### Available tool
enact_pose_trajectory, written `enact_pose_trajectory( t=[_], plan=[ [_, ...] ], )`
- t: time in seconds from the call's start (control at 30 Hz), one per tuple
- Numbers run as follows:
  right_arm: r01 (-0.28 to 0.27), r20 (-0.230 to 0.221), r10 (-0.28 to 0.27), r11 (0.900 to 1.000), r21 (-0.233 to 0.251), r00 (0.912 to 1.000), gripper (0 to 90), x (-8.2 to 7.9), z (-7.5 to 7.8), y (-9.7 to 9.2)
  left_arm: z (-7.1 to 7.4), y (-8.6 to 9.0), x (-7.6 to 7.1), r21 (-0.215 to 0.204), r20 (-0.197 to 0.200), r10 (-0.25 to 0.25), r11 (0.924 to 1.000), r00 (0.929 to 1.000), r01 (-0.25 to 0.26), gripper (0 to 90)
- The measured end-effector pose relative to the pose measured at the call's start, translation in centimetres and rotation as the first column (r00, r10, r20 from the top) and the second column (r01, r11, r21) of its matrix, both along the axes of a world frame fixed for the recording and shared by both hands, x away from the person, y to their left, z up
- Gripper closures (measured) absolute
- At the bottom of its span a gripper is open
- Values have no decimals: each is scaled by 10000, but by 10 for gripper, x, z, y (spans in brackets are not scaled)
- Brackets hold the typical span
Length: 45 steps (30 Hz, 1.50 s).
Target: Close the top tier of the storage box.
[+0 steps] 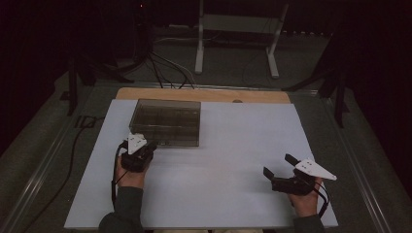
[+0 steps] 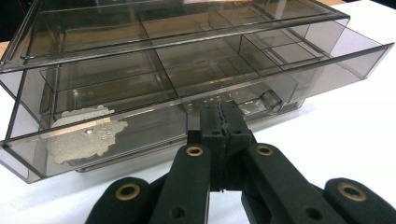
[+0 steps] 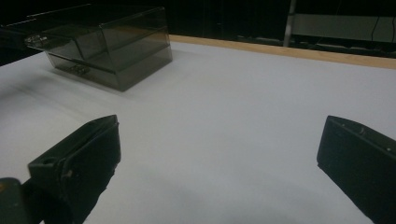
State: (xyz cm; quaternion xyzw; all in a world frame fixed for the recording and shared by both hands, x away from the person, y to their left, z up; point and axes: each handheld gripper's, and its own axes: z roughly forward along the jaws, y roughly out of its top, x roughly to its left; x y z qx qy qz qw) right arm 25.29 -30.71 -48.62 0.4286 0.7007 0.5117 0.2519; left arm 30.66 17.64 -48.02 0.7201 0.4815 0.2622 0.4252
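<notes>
At left of centre in the high view, the left gripper [image 1: 151, 144] has its jaws pressed fully together, tips at the near front edge of a smoky transparent drawer box [image 1: 166, 121]. Seen from the left gripper view, the closed tips [image 2: 225, 122] sit right against the lower front of the box's pulled-out drawer [image 2: 196, 116], beside a small round knob; whether they pinch anything there I cannot tell. Toward the lower right of the high view, the right gripper [image 1: 279, 165] rests low over the white tabletop [image 1: 233, 160], jaws spread wide with nothing between them, well apart from the box. Behind the white surface runs a wooden table edge [image 1: 204, 94].
</notes>
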Motion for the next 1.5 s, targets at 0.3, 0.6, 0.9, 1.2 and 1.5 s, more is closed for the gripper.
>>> enact_pose_trajectory(
  t=[0.3,0.6,0.9,1.2,1.5],
  plan=[
    [22,-10,-22,10000,13,10000,0,0,0,-1,1,-1,4,21,-71,44,10000,10000,-44,900],
    [32,-36,-32,10000,-20,10000,0,0,0,-1,-2,-1,8,75,-109,149,9999,9998,-148,900],
    [17,-31,-17,10000,-26,10000,0,0,0,-1,-4,0,12,-82,-179,252,9996,9995,-253,900],
    [3,-28,-3,10000,16,10000,0,0,0,-1,-7,0,17,-279,-318,352,9990,9989,-361,900],
    [-28,-15,28,10000,50,10000,0,0,0,-1,-5,-1,20,-179,-299,382,9991,9988,-387,900]
  ],
)
